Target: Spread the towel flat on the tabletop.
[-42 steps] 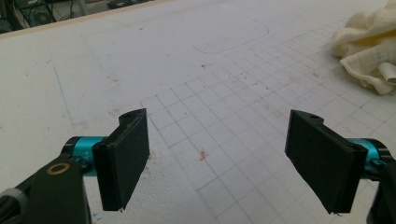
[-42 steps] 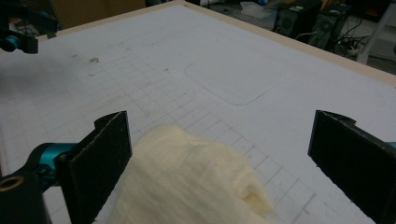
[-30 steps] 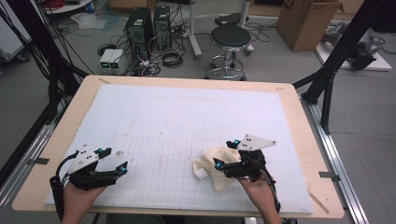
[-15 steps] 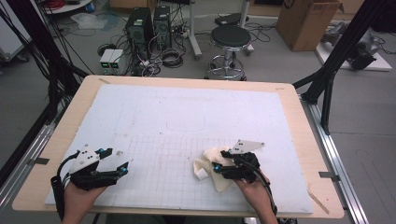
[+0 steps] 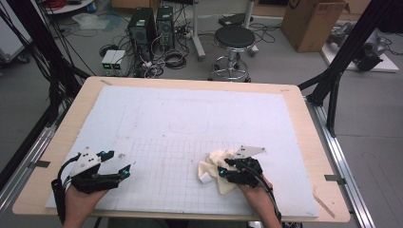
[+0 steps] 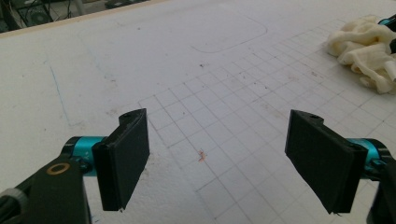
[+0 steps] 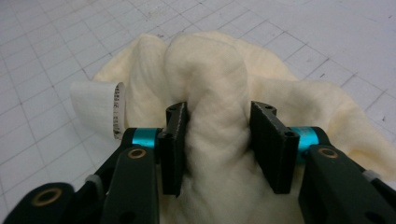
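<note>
Right gripper point(image 7: 219, 140): jaws clenched on a raised fold of the cream cloth point(image 7: 210, 79), one black pad pressed into each side of the fold. Left gripper point(image 6: 217, 158): released, jaws standing wide apart with bare gridded mat between them, nothing held.

Landmark: the white mat point(image 5: 190, 118), printed with a grid over its near half, lying on a wooden table point(image 5: 304, 118).

High view: the cloth point(image 5: 216, 164) lies crumpled on the grid, right of the mat's centre and towards its near edge. The right gripper point(image 5: 233, 172) sits over the cloth's near-right part, with a hand point(image 5: 256, 197) behind it. The left gripper point(image 5: 119, 172) is near the mat's near-left corner, well apart from the cloth, held by the other hand point(image 5: 81, 204). Beyond the mat's far edge, on the floor, stand a black stool point(image 5: 234, 40), computer towers point(image 5: 152, 23) and a cardboard box point(image 5: 309, 21).

Right gripper view: a white label point(image 7: 100, 112) projects from the cloth's left side, its print too small to read. The fold rises above the jaws and bulges between them. This grip is not legible from above.

Left gripper view: the cloth point(image 6: 364, 51) lies at the far right on the grid, with a rolled white tag at its near edge. A small reddish mark point(image 6: 201, 156) sits on the mat between the jaws, and a faint rounded outline point(image 6: 173, 28) is drawn on the plain part of the mat beyond the grid.
</note>
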Demonstrator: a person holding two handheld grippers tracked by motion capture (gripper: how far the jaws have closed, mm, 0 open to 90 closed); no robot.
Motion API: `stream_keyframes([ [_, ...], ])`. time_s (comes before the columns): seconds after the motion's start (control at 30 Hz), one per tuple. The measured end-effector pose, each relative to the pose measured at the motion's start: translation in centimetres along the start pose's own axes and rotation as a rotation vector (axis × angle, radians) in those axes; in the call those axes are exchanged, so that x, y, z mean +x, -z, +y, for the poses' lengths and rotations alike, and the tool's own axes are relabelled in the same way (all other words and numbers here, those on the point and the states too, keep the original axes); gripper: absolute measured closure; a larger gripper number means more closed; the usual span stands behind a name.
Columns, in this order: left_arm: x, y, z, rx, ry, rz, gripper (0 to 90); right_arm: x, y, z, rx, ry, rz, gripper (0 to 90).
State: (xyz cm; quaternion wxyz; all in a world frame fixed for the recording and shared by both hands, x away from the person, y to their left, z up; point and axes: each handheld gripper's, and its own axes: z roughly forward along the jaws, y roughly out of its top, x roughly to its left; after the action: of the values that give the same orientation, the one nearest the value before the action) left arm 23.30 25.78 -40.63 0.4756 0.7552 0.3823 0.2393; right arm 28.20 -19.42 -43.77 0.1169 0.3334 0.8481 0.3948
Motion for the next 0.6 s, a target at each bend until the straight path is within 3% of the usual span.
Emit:
stream_keyframes([
  [0.3,0.07,0.03,-0.01,-0.001,0.005,0.004,22.3,0.16,-0.04,0.07,0.009,0.013,-0.006,69.8],
  [0.6,0.24,0.24,-0.08,-0.008,0.015,0.017,22.3,-0.72,0.36,0.45,0.012,-0.035,0.05,77.3],
])
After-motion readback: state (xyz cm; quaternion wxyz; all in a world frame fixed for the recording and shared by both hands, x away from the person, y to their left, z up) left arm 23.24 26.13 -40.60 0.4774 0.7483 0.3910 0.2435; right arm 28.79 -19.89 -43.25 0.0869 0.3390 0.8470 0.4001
